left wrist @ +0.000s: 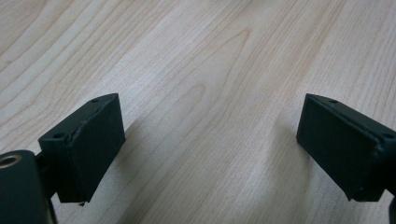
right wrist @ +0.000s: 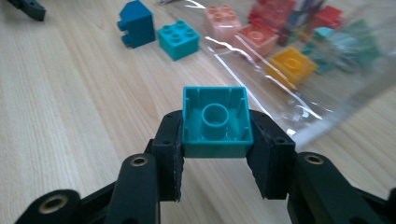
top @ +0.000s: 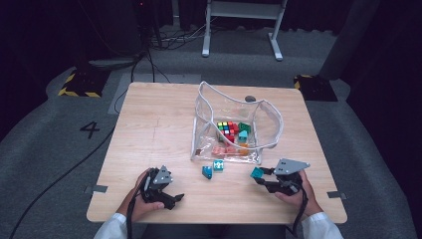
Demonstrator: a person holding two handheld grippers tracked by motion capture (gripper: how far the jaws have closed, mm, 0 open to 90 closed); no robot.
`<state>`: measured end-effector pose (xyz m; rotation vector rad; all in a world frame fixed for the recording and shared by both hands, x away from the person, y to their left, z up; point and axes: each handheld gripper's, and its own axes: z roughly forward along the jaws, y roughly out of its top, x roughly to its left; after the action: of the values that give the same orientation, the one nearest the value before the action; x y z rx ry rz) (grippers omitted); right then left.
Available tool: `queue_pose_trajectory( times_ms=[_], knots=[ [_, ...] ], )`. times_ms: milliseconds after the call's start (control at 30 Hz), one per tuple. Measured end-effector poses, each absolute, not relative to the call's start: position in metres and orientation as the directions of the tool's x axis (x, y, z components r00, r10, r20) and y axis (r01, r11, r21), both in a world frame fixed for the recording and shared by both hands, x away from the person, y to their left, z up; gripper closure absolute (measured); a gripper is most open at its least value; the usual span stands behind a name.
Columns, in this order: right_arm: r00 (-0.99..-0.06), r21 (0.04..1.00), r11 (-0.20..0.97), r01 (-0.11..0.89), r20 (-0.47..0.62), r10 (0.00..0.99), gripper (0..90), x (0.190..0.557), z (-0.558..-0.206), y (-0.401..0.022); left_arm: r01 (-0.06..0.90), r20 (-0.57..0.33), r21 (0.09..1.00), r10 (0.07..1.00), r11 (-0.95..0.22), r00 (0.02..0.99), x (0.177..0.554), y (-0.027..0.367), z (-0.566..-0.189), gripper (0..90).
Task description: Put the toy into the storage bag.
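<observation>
The right gripper [right wrist: 215, 154] is clamping a teal square plastic building brick [right wrist: 215, 122] between its two matte black jaws, the brick's hollow underside with its round central tube and thin ribs facing the camera in the right gripper view. In the high view this brick [top: 257, 173] is sitting lifted just above the pale, fine-grained wooden tabletop [top: 149, 129], near the front corner of a clear soft plastic pouch with white piping [top: 271, 124]. The glossy, creased pouch is standing open and holding a multicoloured puzzle cube [top: 227, 128] along with studded bricks in pink, orange, red and green. Two more bricks are lying on the bare wood just in front of the pouch: a dark blue studded brick tipped on its side [right wrist: 136, 23] and a lighter teal four-stud brick standing upright [right wrist: 178, 39], just beside each other. The left gripper [left wrist: 210, 149] is resting low over the table at the near left, its flat rectangular jaws standing wide apart with nothing but wood grain between them.
</observation>
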<state>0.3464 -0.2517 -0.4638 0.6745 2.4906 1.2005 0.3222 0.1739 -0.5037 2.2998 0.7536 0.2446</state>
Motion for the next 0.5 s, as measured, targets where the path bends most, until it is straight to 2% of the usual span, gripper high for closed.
queue_pose_trajectory(
  times_ms=[500],
  knots=[
    [-0.77,0.848,0.444,0.291,-0.068,0.635,59.4,0.355,-0.418,-0.314,0.449,-0.033,0.669,0.579,-0.593,0.815,0.323,0.174,-0.504,7.7]
  ],
)
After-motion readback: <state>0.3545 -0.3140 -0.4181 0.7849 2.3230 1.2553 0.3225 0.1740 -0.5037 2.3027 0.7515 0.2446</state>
